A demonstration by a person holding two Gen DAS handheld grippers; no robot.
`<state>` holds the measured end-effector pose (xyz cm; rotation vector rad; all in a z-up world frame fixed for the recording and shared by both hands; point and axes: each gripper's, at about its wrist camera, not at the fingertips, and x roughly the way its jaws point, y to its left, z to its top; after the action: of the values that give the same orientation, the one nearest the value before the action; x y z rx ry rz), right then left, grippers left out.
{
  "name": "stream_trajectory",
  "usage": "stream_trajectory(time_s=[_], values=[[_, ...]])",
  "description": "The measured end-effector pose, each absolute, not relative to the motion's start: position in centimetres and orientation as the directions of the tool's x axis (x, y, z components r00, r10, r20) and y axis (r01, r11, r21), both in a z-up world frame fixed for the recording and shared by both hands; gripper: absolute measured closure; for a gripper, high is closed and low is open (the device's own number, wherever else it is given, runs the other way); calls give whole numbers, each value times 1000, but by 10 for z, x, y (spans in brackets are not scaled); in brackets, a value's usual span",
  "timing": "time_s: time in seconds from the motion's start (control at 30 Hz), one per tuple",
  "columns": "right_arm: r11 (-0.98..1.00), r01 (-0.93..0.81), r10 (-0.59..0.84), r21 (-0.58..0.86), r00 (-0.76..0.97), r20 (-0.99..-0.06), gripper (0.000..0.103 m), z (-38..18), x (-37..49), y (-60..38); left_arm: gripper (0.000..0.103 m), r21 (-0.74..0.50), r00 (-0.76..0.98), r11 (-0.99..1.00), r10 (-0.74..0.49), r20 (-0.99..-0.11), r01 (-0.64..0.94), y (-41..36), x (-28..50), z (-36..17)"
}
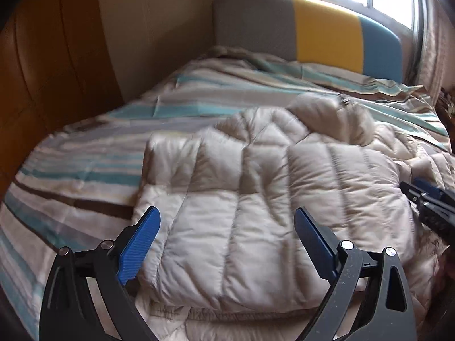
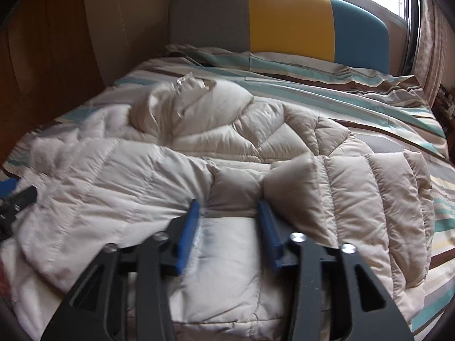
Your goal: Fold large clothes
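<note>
We see a puffy quilted jacket of pale beige cloth with a faint sheen, its stitched channels soft and creased. Under it lies a striped bedspread of matt woven cloth, lightly wrinkled. The headboard looks upholstered in matt fabric, in grey, yellow and blue panels. Beside the bed, the wardrobe shows glossy orange-brown wood or veneer; blur keeps us from telling which. The curtain is patterned cloth. On the left gripper, matt black plastic arms carry shiny metal rivets and ribbed blue pads; the right gripper has the same finish.
</note>
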<state>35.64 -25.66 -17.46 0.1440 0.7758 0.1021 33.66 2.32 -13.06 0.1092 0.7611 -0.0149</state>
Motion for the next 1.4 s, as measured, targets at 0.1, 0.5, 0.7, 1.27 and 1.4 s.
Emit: stream_trajectory(time_s=[0.1, 0.5, 0.7, 1.27, 1.4], values=[[987, -55, 144, 154, 735, -663, 48, -158, 335, -263, 9, 126, 782, 990, 28, -622, 65, 12, 333, -113], [999, 21, 19, 45, 686, -727, 49, -197, 326, -272, 6, 61, 620, 977, -79, -781, 202, -14, 374, -169], [999, 23, 19, 47, 684, -729, 48, -206, 329, -271, 3, 36, 604, 979, -95, -791, 202, -11, 383, -184], [993, 10, 81, 115, 651, -755, 38, -158, 311, -284, 3, -2, 804, 999, -31, -593, 38, 32, 339, -90], [990, 17, 91, 138, 667, -739, 38, -143, 289, -284, 3, -61, 832, 998, -21, -555, -15, 46, 334, -77]])
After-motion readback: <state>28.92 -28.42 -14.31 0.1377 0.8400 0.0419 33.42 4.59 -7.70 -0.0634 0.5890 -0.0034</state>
